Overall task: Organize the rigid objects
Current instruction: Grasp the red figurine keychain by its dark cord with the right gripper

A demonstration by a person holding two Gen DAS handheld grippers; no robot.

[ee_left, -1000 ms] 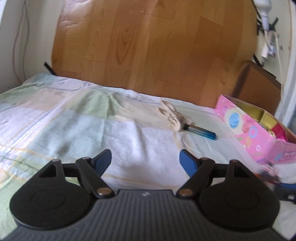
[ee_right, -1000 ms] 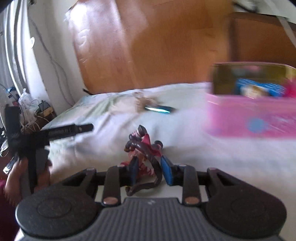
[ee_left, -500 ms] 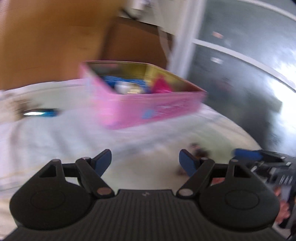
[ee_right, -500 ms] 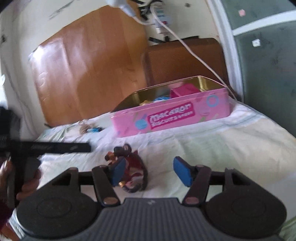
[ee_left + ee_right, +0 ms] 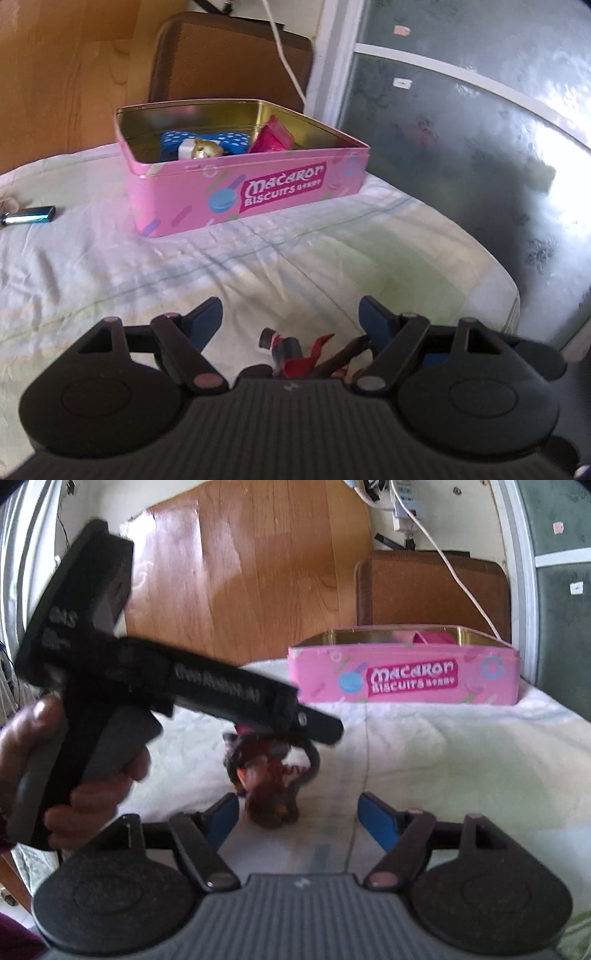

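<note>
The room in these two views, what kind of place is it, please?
Probably a bedroom at home. The work surface is a bed with a pale patchwork sheet, a wooden headboard stands behind it, and a charger cable hangs down the wall.

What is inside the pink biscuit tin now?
Inside the pink biscuit tin, the left wrist view shows a blue dotted bow, a small gold figure and a magenta packet. The front wall hides the tin floor and anything lower.
</note>
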